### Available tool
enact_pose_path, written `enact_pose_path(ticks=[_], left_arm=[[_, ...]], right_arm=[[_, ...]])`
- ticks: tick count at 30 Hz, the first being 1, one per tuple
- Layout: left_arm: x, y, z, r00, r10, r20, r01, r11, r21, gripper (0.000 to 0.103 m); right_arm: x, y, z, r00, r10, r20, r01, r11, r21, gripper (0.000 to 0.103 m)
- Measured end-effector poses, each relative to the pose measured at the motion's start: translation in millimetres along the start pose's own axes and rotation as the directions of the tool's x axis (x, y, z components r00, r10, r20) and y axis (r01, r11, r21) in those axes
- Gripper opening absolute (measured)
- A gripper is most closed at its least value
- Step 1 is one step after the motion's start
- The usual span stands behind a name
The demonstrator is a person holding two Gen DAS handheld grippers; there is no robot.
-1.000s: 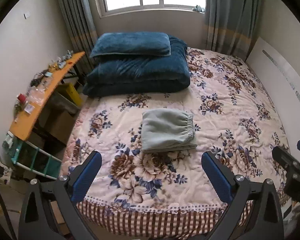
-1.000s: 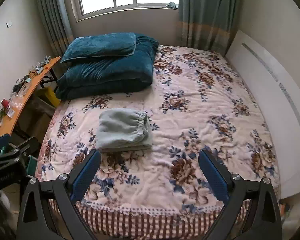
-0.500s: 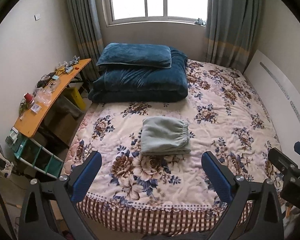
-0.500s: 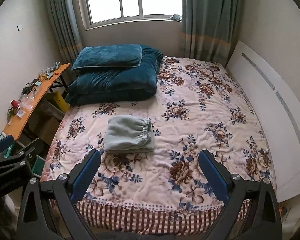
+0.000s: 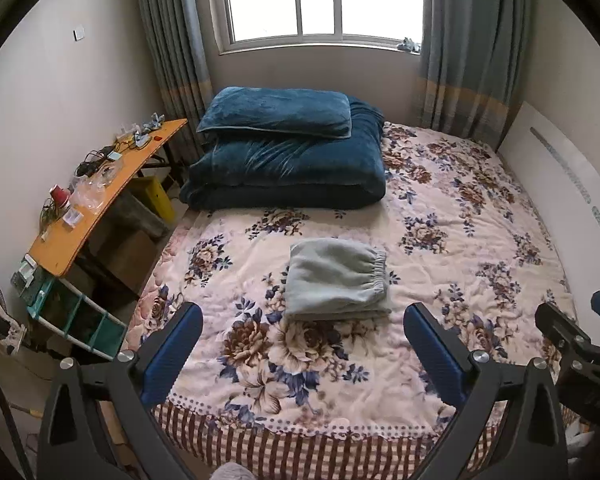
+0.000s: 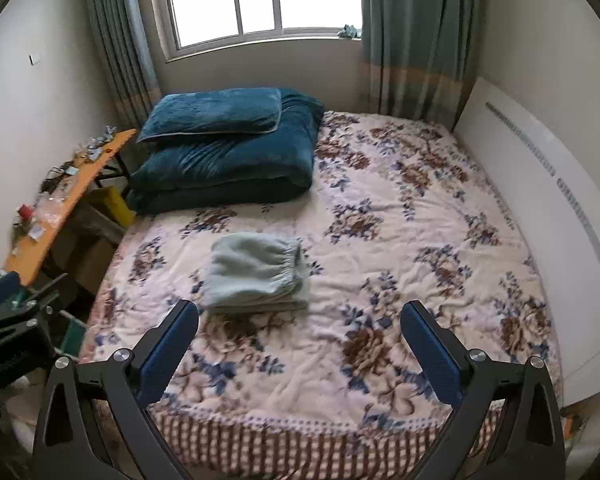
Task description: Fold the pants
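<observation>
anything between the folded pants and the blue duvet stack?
Nothing but bare floral bedspread between the pants and the duvet stack; both wrist views show it.

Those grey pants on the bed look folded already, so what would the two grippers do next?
Probably just back away: the pants lie in a compact folded stack on the bed, and both the left gripper and right gripper hang open, empty, short of them.
</observation>
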State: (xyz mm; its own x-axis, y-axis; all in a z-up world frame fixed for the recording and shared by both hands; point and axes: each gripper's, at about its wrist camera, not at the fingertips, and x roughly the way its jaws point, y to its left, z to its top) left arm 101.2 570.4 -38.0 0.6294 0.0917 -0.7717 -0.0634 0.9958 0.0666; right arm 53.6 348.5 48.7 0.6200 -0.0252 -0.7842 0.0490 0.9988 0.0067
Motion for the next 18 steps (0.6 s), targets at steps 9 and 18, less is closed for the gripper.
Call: enact_pose_path(ticks=[9,18], left_arm=[[30,-1,-3,0.999,0.032,-0.02,-0.032,0.999,-0.011,0.103],[34,-3,0,0.999,0.035,-0.019,-0.035,0.999,-0.013,0.103]], right_arm=[[52,1,-1,0.999,-0.023,-0.049,0.023,1.0,0.006,0.103],[68,6,-3,0.998,-0.007,-0.056,0.008,1.0,0.011,0.103]])
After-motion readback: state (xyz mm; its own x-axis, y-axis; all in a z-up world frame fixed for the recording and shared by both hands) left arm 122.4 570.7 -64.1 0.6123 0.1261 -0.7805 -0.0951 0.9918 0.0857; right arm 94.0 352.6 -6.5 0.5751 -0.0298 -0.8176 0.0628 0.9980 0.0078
